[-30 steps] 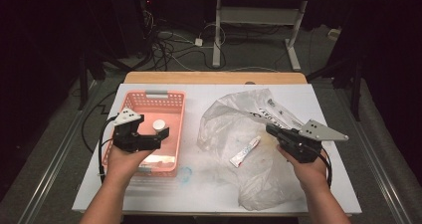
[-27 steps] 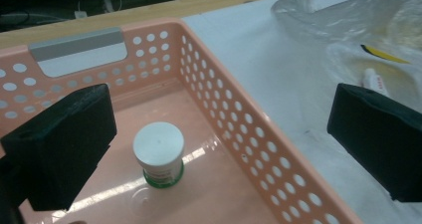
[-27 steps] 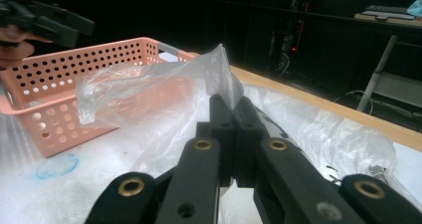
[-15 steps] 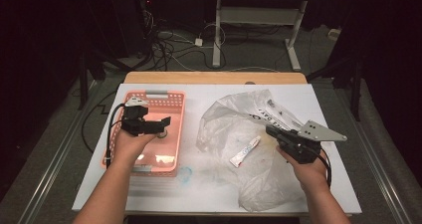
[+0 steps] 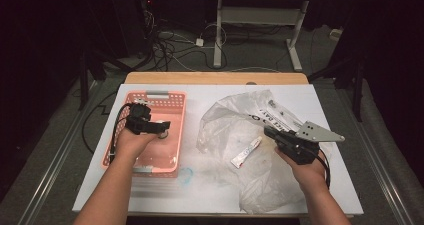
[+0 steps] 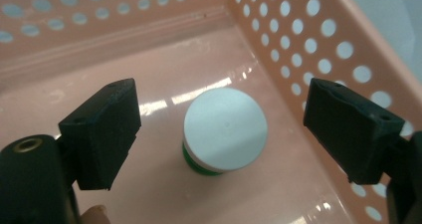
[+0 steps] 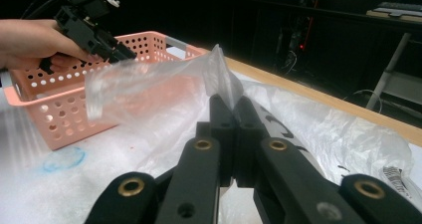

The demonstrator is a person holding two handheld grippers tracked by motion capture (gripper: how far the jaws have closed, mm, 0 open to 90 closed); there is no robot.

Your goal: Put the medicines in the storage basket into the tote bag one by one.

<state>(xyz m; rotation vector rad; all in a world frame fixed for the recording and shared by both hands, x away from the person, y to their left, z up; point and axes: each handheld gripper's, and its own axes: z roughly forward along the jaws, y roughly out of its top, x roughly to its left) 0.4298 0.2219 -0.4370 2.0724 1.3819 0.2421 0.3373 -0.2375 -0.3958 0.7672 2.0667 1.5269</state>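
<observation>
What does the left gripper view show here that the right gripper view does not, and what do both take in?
Left gripper view: a small container with a white lid and green base standing on the basket floor, between the left tool's two pads, which stand apart from it; those jaws have just been closing.

Right gripper view: the right tool shut on a fold of the clear plastic bag, lifting it off the white table; also the wooden table edge.

Both: the pink perforated basket, seen from inside in one, from outside in the other.
</observation>
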